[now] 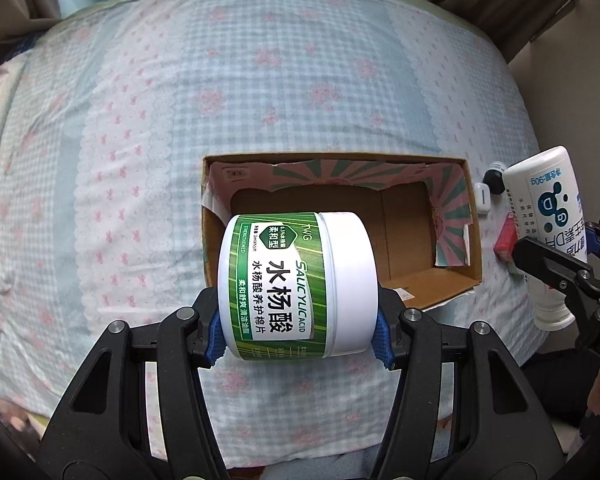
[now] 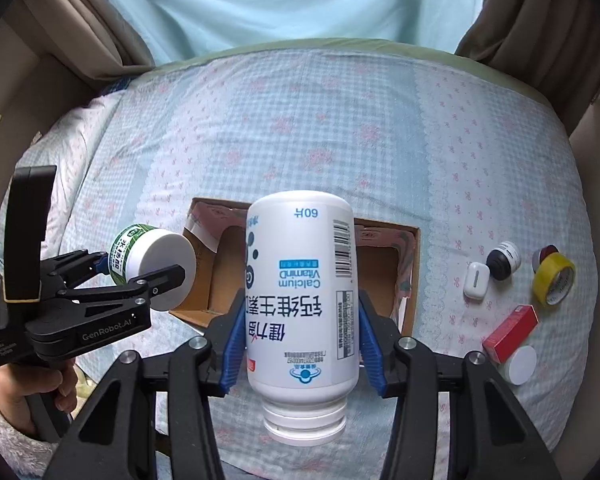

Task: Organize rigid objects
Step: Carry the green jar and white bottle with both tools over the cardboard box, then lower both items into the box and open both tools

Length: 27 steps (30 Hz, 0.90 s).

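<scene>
My left gripper [image 1: 298,334] is shut on a green-labelled white jar [image 1: 296,284], held on its side above the near edge of an open cardboard box [image 1: 474,220]. The same jar [image 2: 152,258] and left gripper [image 2: 140,276] show at the left of the right wrist view. My right gripper [image 2: 300,346] is shut on a white vitamin bottle [image 2: 302,300], cap toward me, above the near side of the box [image 2: 414,280]. That bottle [image 1: 544,216] appears at the right edge of the left view. The box interior looks bare.
On the patterned bedspread [image 2: 300,140] right of the box lie a white earbud case [image 2: 475,280], a black-and-white small jar [image 2: 502,260], a yellow tape roll [image 2: 554,280], a red box [image 2: 510,332] and a white round lid [image 2: 518,364]. A person's hand [image 2: 24,400] holds the left gripper.
</scene>
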### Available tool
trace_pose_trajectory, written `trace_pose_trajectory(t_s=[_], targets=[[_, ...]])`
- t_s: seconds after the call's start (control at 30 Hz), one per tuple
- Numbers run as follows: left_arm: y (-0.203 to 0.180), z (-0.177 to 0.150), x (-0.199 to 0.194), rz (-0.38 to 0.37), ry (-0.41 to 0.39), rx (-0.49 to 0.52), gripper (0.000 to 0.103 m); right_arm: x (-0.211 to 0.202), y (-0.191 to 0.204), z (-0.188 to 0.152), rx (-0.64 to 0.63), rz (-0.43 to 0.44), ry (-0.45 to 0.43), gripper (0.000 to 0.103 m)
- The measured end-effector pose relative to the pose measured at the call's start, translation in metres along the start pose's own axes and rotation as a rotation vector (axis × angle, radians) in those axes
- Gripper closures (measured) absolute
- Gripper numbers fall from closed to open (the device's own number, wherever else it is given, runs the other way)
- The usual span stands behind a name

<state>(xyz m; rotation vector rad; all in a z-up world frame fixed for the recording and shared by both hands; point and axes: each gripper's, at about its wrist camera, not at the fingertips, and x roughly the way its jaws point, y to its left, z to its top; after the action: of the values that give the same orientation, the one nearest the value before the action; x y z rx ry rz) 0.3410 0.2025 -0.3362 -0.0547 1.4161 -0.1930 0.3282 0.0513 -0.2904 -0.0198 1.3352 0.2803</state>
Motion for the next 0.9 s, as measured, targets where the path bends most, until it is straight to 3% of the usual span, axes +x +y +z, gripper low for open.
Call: trace_pose_trajectory(t_s=[0.4, 0.67, 0.9], targets=[[-0.002, 0.026, 0.118, 0.039, 0.193, -0.007, 0.051, 0.138, -0.012, -0.007, -0.096, -0.026, 0.243, 0.057], [-0.018, 0.039, 0.160, 0.073, 0.257, 0.038, 0.051, 0.179, -0.023, -0.018, -0.100, -0.037, 0.301, 0.057], [-0.027, 0.041, 0.159, 0.069, 0.261, 0.060, 0.050, 0.181, -0.028, -0.021, -0.090, -0.005, 0.280, 0.057]])
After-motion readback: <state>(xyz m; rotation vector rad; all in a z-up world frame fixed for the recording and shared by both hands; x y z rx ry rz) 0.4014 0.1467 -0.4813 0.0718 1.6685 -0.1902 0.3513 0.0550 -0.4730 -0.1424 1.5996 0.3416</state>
